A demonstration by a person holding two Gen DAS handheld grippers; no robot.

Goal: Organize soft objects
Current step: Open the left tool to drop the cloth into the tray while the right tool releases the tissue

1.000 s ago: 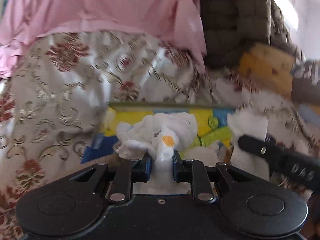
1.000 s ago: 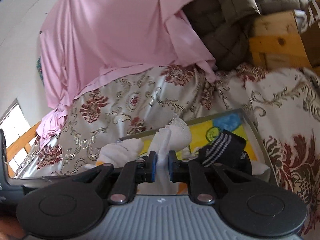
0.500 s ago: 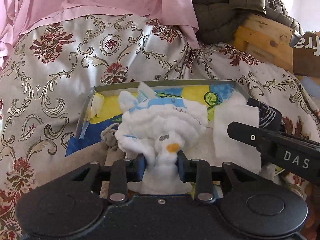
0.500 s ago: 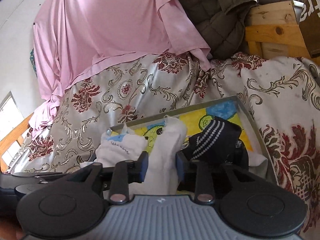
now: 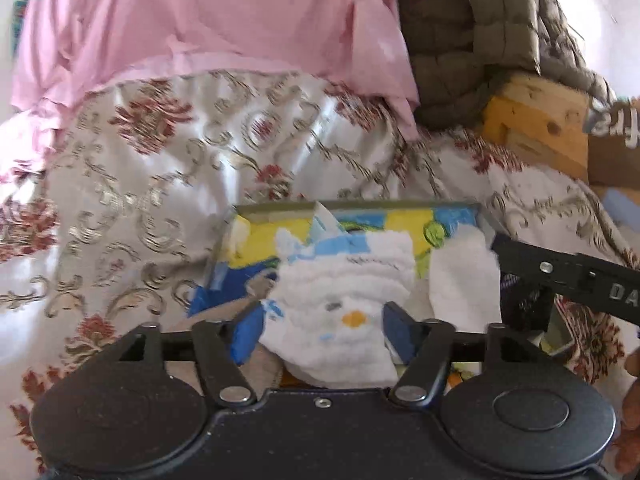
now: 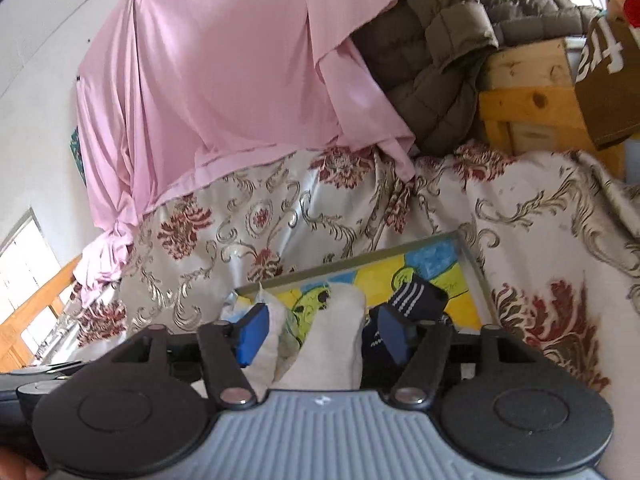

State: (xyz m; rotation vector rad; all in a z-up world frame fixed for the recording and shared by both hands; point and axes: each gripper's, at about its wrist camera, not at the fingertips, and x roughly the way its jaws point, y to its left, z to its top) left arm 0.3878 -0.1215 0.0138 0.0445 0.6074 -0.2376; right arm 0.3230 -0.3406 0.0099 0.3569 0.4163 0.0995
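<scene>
Both claws hang released: the left claw (image 5: 320, 330) straddles the fluffy white sock (image 5: 344, 304), the right claw (image 6: 322, 332) the plain white sock (image 6: 332, 344), each running straight ahead onto the tray (image 6: 472, 264).

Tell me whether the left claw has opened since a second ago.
Yes. The left claw has spread off the fluffy white sock, which lies on the tray.

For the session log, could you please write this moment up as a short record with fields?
surface: floral bedspread
container: tray with a yellow and blue picture inside, lying on the bedspread
left gripper: open, pads either side of the fluffy white sock with an orange spot
right gripper: open around the plain white sock
other item: black striped sock in the tray, right of the plain white sock
background: pink cloth, quilted jacket
</scene>
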